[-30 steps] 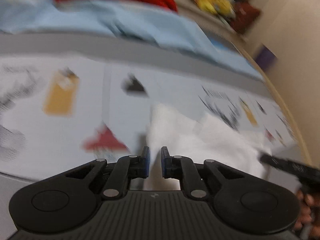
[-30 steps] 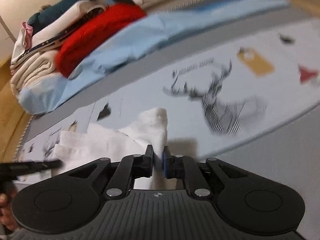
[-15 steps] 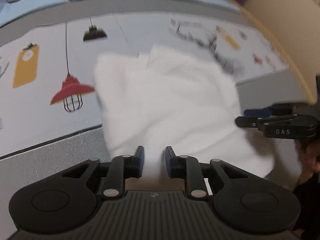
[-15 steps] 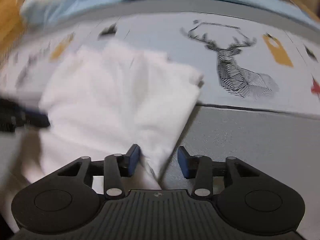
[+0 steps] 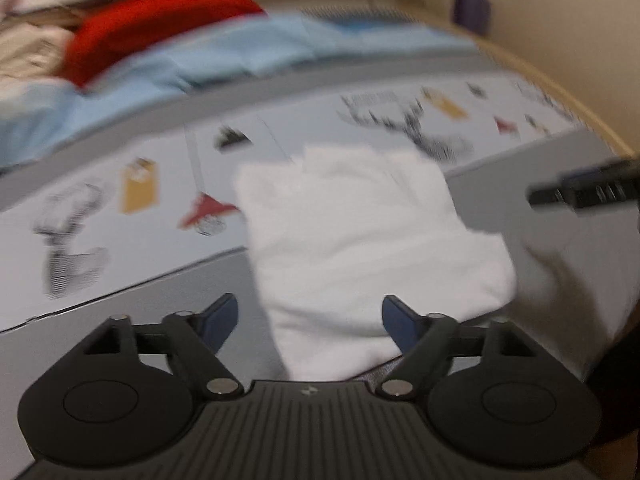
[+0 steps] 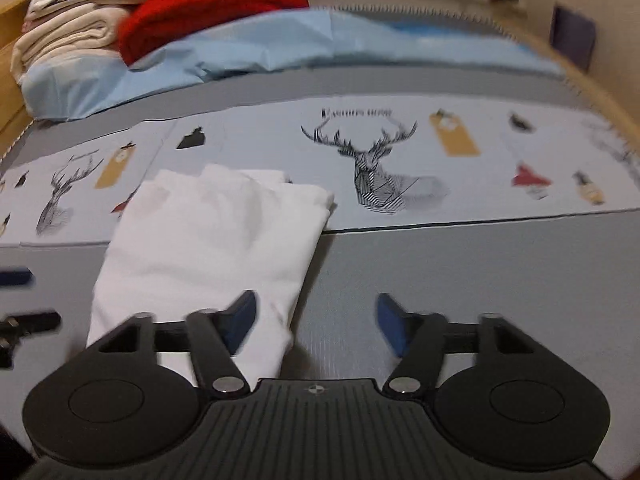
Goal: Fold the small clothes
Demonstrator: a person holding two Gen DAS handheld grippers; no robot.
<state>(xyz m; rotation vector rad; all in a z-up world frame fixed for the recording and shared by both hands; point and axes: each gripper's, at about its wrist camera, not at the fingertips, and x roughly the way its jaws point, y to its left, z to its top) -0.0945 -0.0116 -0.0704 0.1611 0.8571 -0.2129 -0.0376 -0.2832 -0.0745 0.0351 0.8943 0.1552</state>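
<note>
Both tongs were spreading apart at this moment: the left tongs [image 5: 310,316] stood wide over the near edge of the white garment [image 5: 360,240], the right tongs [image 6: 316,316] wide with the garment's right edge just inside the left finger, and neither clamped anything. A second earlier both had been nearly together on bunched white cloth; half a second earlier the cloth was already laid out. The garment now lay released, folded into a rough rectangle, so this fold looked finished and a further fold or a new piece seemed likely next. It rested on a bed cover [image 6: 480,280], half on the grey band, half on the pale strip printed with deer heads [image 6: 376,172] and lamps. Beyond lay a light blue sheet [image 6: 240,52], a red garment [image 6: 208,12], cream folded cloth [image 6: 64,40], then beige walls.
</note>
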